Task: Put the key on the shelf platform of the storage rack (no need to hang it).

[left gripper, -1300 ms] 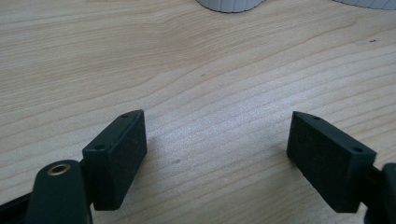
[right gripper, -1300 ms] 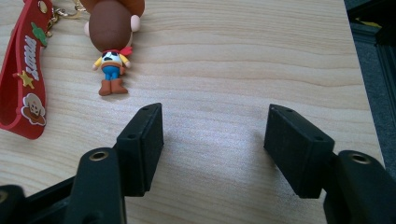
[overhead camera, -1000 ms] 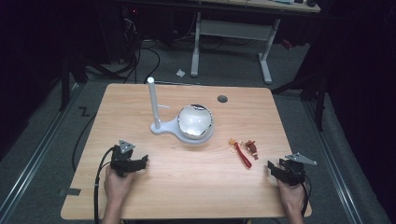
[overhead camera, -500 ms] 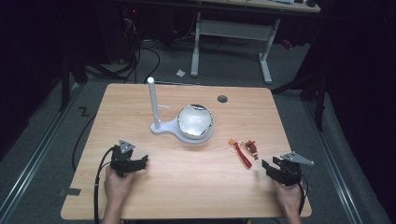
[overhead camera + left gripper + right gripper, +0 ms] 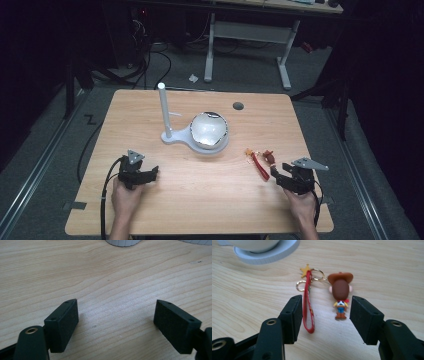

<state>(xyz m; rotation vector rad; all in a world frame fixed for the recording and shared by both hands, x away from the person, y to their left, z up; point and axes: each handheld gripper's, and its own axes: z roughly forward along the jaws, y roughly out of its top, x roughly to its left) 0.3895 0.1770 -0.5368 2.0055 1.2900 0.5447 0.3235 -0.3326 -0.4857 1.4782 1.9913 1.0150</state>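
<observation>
A keychain lies flat on the wooden table: a small cowboy figure with a brown hat, a red strap, gold rings and a yellow star. My right gripper is open just short of it, its jaws framing the strap's end and the figure's feet without touching. My left gripper is open over bare wood at the front left, holding nothing.
A white stand with an upright post and a shiny round bowl on its base sits mid-table; its base shows at the top of the right gripper view. A grey grommet lies at the back.
My right gripper has moved left and slightly forward, closing in on the keychain. The left gripper has stayed in place.
</observation>
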